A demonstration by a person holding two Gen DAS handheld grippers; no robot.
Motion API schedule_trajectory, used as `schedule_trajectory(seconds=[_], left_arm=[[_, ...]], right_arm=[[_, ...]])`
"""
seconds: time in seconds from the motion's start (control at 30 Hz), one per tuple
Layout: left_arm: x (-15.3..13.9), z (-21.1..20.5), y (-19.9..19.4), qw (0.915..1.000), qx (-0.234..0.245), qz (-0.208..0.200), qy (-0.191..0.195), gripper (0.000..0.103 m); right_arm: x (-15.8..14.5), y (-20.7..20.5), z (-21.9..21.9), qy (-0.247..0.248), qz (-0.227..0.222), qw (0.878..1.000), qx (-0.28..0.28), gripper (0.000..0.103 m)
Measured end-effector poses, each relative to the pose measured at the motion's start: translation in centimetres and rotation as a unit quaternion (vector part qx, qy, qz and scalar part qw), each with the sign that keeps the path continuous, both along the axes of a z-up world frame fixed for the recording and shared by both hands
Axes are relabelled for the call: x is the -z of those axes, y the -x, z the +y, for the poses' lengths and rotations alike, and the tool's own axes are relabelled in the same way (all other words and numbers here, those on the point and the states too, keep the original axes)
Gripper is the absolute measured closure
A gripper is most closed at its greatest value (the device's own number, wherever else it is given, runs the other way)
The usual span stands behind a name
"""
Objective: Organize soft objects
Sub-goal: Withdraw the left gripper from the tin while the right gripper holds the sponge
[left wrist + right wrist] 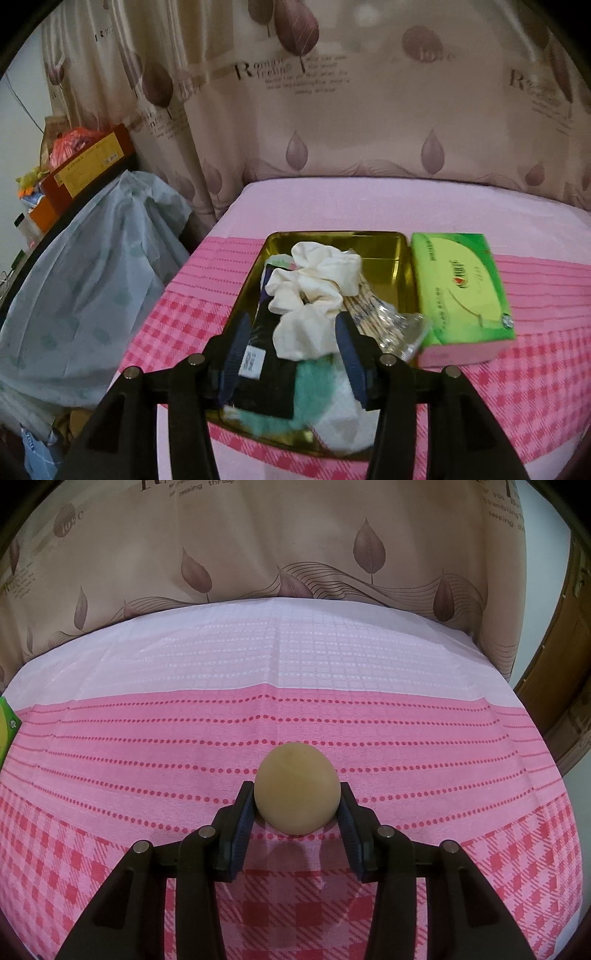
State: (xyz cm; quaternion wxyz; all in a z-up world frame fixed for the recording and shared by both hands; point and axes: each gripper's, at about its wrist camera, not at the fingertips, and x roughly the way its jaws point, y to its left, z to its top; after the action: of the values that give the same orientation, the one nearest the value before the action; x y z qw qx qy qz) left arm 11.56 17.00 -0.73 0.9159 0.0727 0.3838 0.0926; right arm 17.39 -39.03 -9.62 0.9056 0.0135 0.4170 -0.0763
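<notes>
My right fingers (297,805) pinched a tan ball (297,788), one pad on each side of it. The ball hung just above the pink checked cloth (295,716), its faint shadow lying on the checks below. The ball's underside was hidden behind my own fingers. At the far left edge only a green sliver of the tissue pack (5,734) showed, cut off by the frame.

My left fingers (293,332) stood spread, pressing on nothing. A white cloth (314,291) lay crumpled between and beyond them, untouched by either pad. It rested in the gold tin (384,254), on top of the other things there. Under it lay a black packet (266,365) with a white label, partly covered by my left pad. Beside that was a bundle of wooden sticks in clear wrap (373,314), its near end a blur of plastic. A teal and white piece (325,395) sat at the tin's near end; motion blur kept me from telling what it was. The tin's near rim was cut off by my fingers.

The tissue pack (461,291) lay just beside the tin, on its right, on the same cloth (535,332). Behind the bed hung a leaf-print curtain (369,110). To the left, a pale sheet (96,266) draped some furniture, and boxes (88,162) were piled above it, too small to read.
</notes>
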Motion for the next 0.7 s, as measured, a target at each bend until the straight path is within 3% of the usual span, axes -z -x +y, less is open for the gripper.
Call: schedule_trajectory(seconds=[0.37, 0.53, 0.7], left_arm=[[0.1, 1.6, 3.7, 0.9997, -0.024, -0.002, 0.0, 0.053], [1.1, 2.6, 4.3, 0.9989, -0.043, 0.015, 0.006, 0.046], [0.8, 2.6, 4.7, 0.999, -0.044, 0.002, 0.006, 0.042]], right_arm=[[-0.3, 0.0, 0.9, 0.023, 0.005, 1.0, 0.006, 0.064], [-0.9, 0.3, 2.0, 0.015, 0.001, 1.0, 0.005, 0.065], [-2.3, 0.5, 5.0, 0.006, -0.01, 1.0, -0.025, 0.065]])
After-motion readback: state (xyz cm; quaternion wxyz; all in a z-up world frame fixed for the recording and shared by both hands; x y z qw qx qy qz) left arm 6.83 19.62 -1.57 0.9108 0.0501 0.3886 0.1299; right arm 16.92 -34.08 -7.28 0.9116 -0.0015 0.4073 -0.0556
